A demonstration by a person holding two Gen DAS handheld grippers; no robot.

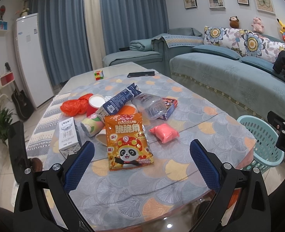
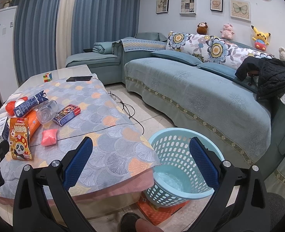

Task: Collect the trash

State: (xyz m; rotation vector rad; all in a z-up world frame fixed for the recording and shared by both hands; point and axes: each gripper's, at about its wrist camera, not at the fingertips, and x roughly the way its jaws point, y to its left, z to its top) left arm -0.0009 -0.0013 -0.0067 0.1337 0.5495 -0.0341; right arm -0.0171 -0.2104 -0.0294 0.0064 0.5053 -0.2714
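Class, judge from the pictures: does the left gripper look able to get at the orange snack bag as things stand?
Probably yes. The left gripper is open and empty, and the snack bag lies flat on the near side of the pile, directly ahead between its fingers, with nothing on top of it.

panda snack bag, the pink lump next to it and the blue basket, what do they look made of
Panda snack bag: glossy plastic or foil film, judging by bright glare and crinkles.
Pink lump: looks like something soft wrapped in thin shiny plastic film; the contents are unclear.
Blue basket: moulded plastic, smooth, slightly glossy, with regular perforated walls.
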